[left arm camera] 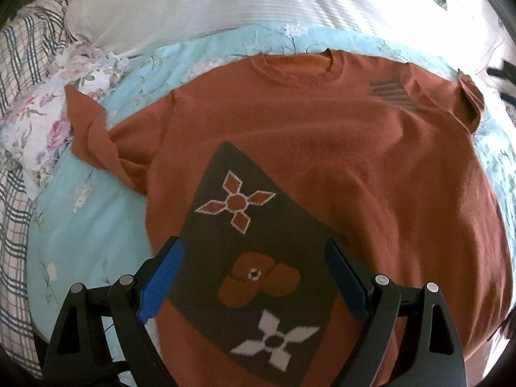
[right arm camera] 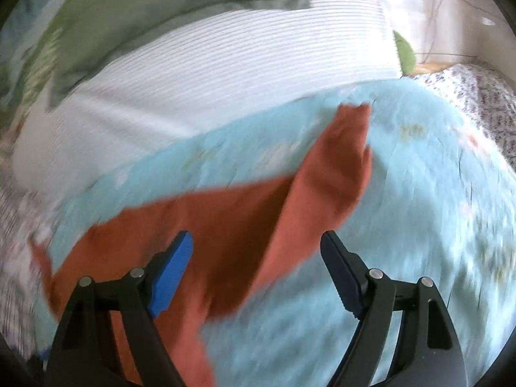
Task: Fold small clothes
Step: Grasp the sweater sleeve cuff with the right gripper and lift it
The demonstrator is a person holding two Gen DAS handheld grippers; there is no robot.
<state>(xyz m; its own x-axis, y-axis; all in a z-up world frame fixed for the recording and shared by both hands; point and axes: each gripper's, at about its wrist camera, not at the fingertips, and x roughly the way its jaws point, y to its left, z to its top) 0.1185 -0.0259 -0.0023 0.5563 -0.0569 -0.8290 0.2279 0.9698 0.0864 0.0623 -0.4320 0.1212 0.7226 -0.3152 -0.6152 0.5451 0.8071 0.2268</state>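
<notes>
While spread, both tongs (left arm camera: 254, 269) (right arm camera: 257, 266) over sweater (left arm camera: 322, 148)

Bare blue sheet (right arm camera: 435, 225) open right of the sweater sleeve (right arm camera: 342, 161); white striped pillow (right arm camera: 225, 74) bulking beyond.

Ahead of the jaws, a bed under a light blue floral sheet (left arm camera: 84, 225). Beyond it, a white ribbed pillow (left arm camera: 225, 3) lying across the far side, brightly lit. Left of the jaws, a plaid blanket (left arm camera: 16, 225) and crumpled pink-flowered cloth (left arm camera: 42, 122). Far ahead and left in the right wrist view, a green quilt (right arm camera: 135, 9); far right, small-flowered bedding (right arm camera: 483, 103) and a bright pale wall (right arm camera: 451, 6).
</notes>
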